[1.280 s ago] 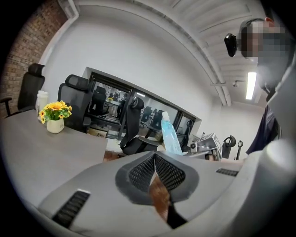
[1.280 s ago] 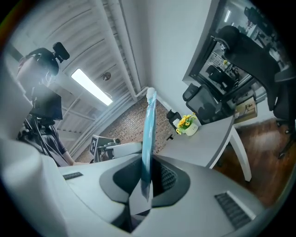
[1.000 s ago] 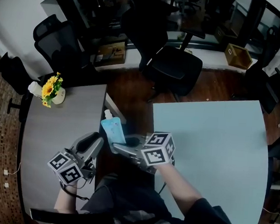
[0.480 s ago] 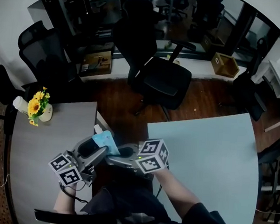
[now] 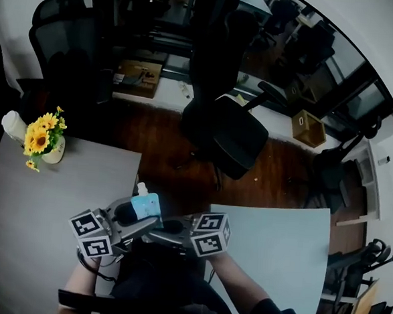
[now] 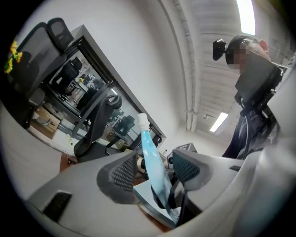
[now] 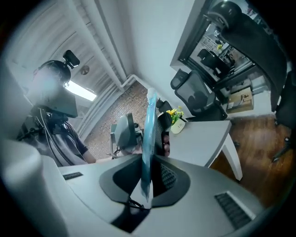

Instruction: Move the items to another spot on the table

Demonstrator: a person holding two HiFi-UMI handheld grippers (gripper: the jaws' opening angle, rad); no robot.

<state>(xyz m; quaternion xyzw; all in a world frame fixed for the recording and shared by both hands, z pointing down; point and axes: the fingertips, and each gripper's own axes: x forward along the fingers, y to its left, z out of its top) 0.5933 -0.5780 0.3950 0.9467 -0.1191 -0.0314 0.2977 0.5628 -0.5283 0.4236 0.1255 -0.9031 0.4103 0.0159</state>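
Note:
A light blue pouch (image 5: 146, 205) with a white cap hangs in the air over the gap between two tables. My right gripper (image 5: 157, 223) is shut on its lower edge, and the pouch (image 7: 149, 139) stands upright from the jaws (image 7: 150, 178). My left gripper (image 5: 130, 215) faces it from the left. Its jaws have just been closing a little after opening, and they are still open. In the left gripper view the pouch (image 6: 150, 157) stands between the two pads of that gripper (image 6: 155, 170) with a gap on each side.
A grey table (image 5: 46, 196) lies at the left, with a vase of yellow flowers (image 5: 42, 139) at its far corner. A pale blue table (image 5: 277, 252) lies at the right. A black office chair (image 5: 231, 138) and a wooden box (image 5: 309, 127) stand on the floor beyond.
Both grippers have moved left towards the grey table, carrying the pouch. The left gripper has opened and come up around the pouch, which earlier stood apart from it.

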